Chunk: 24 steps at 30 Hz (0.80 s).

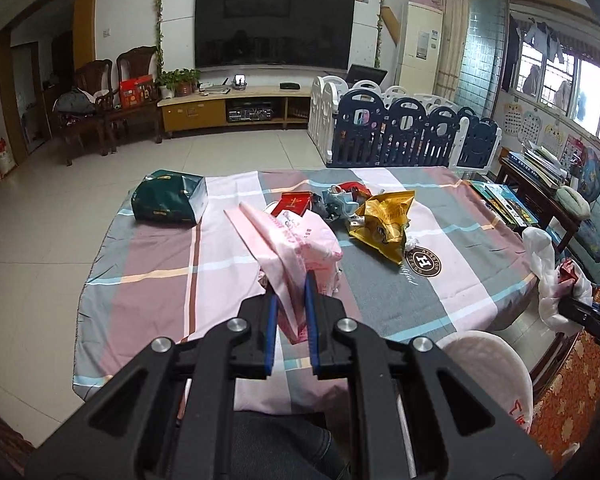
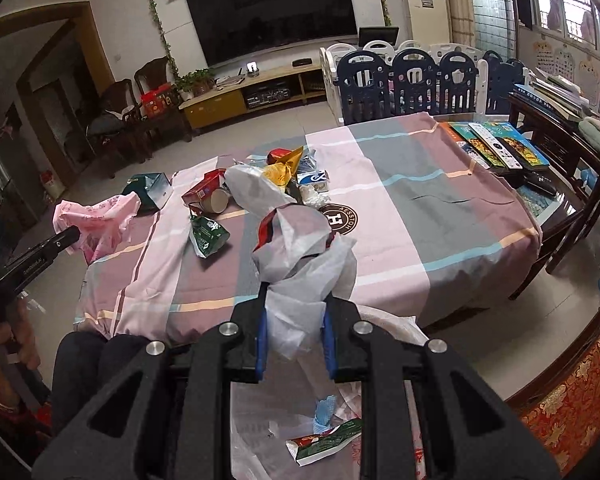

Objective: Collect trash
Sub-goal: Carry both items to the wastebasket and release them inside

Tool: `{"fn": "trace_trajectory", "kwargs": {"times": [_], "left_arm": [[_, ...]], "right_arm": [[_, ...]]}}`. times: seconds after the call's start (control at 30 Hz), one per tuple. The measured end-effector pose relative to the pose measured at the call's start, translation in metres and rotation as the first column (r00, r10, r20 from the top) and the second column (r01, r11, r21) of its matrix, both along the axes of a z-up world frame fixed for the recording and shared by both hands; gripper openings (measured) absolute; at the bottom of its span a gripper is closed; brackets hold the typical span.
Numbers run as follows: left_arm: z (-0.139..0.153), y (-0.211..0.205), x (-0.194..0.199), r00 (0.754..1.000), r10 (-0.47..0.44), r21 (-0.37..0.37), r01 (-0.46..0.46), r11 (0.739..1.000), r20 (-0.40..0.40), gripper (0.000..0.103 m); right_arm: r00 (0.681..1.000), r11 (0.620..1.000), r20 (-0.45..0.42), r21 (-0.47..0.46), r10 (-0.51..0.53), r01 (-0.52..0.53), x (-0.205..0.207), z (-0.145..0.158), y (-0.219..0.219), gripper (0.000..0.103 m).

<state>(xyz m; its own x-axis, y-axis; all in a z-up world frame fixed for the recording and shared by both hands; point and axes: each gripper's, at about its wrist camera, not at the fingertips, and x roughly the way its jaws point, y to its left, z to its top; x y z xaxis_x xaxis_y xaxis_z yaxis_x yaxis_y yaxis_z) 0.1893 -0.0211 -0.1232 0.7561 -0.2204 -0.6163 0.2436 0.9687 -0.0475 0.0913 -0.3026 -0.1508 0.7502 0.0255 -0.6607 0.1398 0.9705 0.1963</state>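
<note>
Pink thin plastic bag (image 1: 290,248) fills the middle of the left wrist view, pinched between the blue pads of the left hand-held gripper (image 1: 290,292), whose jaws are closed on its bunched edge and hold it above the tabletop (image 1: 148,280) with its plaid pink and grey cloth. Behind the bag, scattered trash lies on the cloth: a crumpled yellow foil snack bag (image 1: 384,220), a flat red carton (image 1: 294,204) and, to the left and apart from the rest, a dark green box (image 1: 168,200).

White thin plastic bag (image 2: 300,248) takes the centre of the right wrist view, its gathered edge clamped in the right hand-held gripper (image 2: 296,312) and lifted over the near edge of the tabletop. Below the jaws, the bag's open mouth shows a green and red wrapper (image 2: 324,442) and a blue scrap (image 2: 325,410) lying inside. A torn green packet (image 2: 209,234) lies on the cloth left of the bag.
</note>
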Motion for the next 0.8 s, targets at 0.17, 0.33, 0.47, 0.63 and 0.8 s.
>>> {"fn": "trace_trajectory", "kwargs": {"times": [0.17, 0.33, 0.47, 0.63, 0.8], "left_arm": [[0.001, 0.022, -0.01, 1.0, 0.029, -0.02, -0.029, 0.999, 0.0, 0.013], [0.004, 0.036, -0.014, 0.999, 0.046, -0.035, -0.046, 0.998, 0.001, 0.013], [0.004, 0.038, -0.016, 0.999, 0.039, -0.049, -0.039, 0.998, 0.007, 0.013], [0.0, 0.039, -0.015, 1.0, 0.03, -0.052, -0.03, 0.998, 0.001, 0.013], [-0.001, 0.037, -0.013, 1.0, 0.025, -0.048, -0.025, 0.999, -0.004, 0.013]], "right_arm": [[1.0, 1.0, 0.014, -0.015, 0.023, -0.023, 0.002, 0.01, 0.018, 0.022], [0.998, 0.998, 0.026, -0.034, 0.054, -0.053, 0.002, 0.019, 0.037, 0.022], [0.998, 0.997, 0.024, -0.054, 0.058, -0.056, 0.006, 0.022, 0.044, 0.022], [0.998, 0.997, 0.017, -0.056, 0.059, -0.058, 0.007, 0.021, 0.045, 0.022], [0.998, 0.996, 0.008, -0.066, 0.059, -0.059, 0.006, 0.016, 0.046, 0.022]]}}
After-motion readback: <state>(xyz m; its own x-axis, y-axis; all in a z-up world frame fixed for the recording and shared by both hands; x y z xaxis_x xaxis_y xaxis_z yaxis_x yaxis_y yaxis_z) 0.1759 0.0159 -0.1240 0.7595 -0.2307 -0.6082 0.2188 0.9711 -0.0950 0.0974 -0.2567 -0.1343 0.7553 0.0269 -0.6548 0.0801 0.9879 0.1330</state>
